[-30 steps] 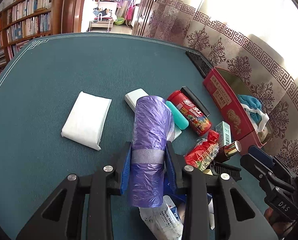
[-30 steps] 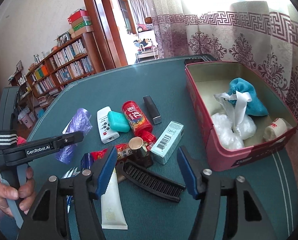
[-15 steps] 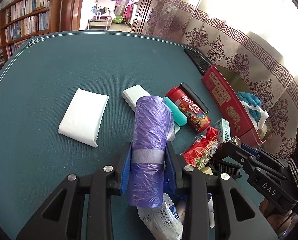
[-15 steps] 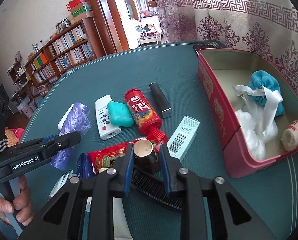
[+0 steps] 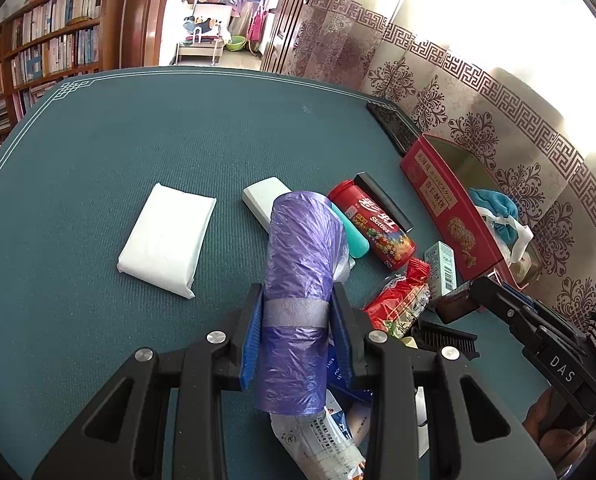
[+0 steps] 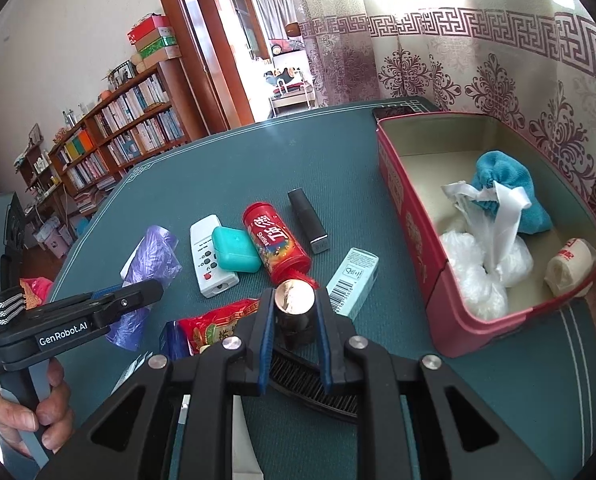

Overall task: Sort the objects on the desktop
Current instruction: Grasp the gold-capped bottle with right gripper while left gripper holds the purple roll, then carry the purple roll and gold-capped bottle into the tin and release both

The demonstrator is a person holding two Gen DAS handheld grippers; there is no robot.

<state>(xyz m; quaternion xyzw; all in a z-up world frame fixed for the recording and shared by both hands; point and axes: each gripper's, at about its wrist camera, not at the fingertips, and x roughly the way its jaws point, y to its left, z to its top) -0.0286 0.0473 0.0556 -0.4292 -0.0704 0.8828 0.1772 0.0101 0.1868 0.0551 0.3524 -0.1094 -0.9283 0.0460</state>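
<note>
Purple roll of plastic bags point(image 5: 298, 280), banded with grey tape, is raised above the green table. Small dark bottle with shiny gold cap point(image 6: 294, 308) stands near the black comb, beside the open red tin point(image 6: 414, 248).

I'm looking at a teal-green table point(image 6: 218, 168) with a pale line border. From my right camera, the red tin point(image 6: 402, 220) sits on it at three o'clock. At centre lie a Skittles tube point(image 6: 276, 242), a black case point(image 6: 308, 220) at one o'clock of it, a teal box point(image 6: 234, 250) and white remote point(image 6: 208, 260) at nine. A pale carton point(image 6: 352, 280) lies at five, a black comb point(image 6: 318, 390) nearest me. Left camera: a white packet point(image 5: 166, 236) alone at ten.
</note>
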